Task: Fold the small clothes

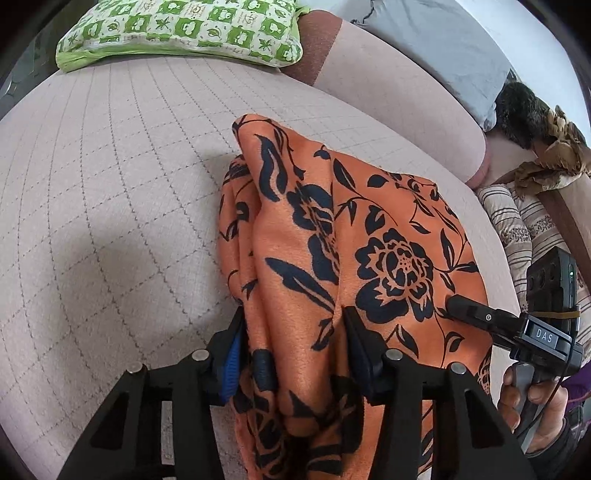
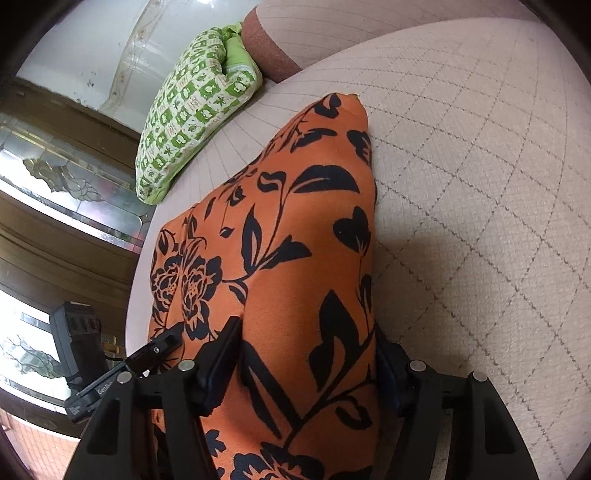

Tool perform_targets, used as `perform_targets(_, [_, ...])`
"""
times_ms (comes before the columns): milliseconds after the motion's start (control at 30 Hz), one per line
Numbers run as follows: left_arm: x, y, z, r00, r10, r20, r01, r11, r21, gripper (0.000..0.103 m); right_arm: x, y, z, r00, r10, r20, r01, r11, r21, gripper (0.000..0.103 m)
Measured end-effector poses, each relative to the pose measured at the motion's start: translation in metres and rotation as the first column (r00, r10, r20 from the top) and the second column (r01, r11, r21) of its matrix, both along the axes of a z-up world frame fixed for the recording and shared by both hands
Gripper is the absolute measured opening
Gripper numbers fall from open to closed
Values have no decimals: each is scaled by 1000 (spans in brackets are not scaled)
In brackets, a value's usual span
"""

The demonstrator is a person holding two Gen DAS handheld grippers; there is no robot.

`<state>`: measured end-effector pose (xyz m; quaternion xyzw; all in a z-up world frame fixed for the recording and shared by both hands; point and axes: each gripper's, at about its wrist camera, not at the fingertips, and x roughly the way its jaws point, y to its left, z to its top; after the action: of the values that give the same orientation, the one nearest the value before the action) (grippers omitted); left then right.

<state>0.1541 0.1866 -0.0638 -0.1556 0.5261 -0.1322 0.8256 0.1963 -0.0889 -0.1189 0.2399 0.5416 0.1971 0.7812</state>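
Both the left gripper [image 1: 291,332] and right gripper [image 2: 306,354] grasp the near edge of the orange floral garment [image 1: 351,229], draped on the quilted bed [image 1: 110,184]; slippery, bunched fabric could slide free, skewing the fold.

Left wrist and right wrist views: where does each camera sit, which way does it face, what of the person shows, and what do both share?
Left wrist: on the left tool, facing down over the orange floral garment on the quilted surface; a hand holding the right tool shows at right.
Right wrist: on the right tool, facing down along the garment; no hand, only the left tool.
Shared: garment, surface, green pillow, both tools.
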Motion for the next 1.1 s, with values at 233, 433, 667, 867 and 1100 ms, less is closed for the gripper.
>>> perform_targets(233, [1,-16,11,1000,-3,24,3,1000,28,34,-7,10,27,994,72,83,-66,995,-73,53])
perform_targets(433, [-11,-33,48,994,-22,106,21,1000,12,31,-17,7,66,978,113,177,-98,991,-93,46])
perform_targets(667, [-14,-71,99,973,-62,220,61,998,8,31,-32,-16,109,953,94,289,-66,992,-104,46])
perform_targets(867, [-7,-99,126,958,-112,266,112,994,16,31,-28,-25,107,946,57,320,-26,995,-99,46])
perform_targets(1100, [12,-121,114,955,-143,260,146,989,4,31,-7,-68,93,955,17,297,8,996,-84,46])
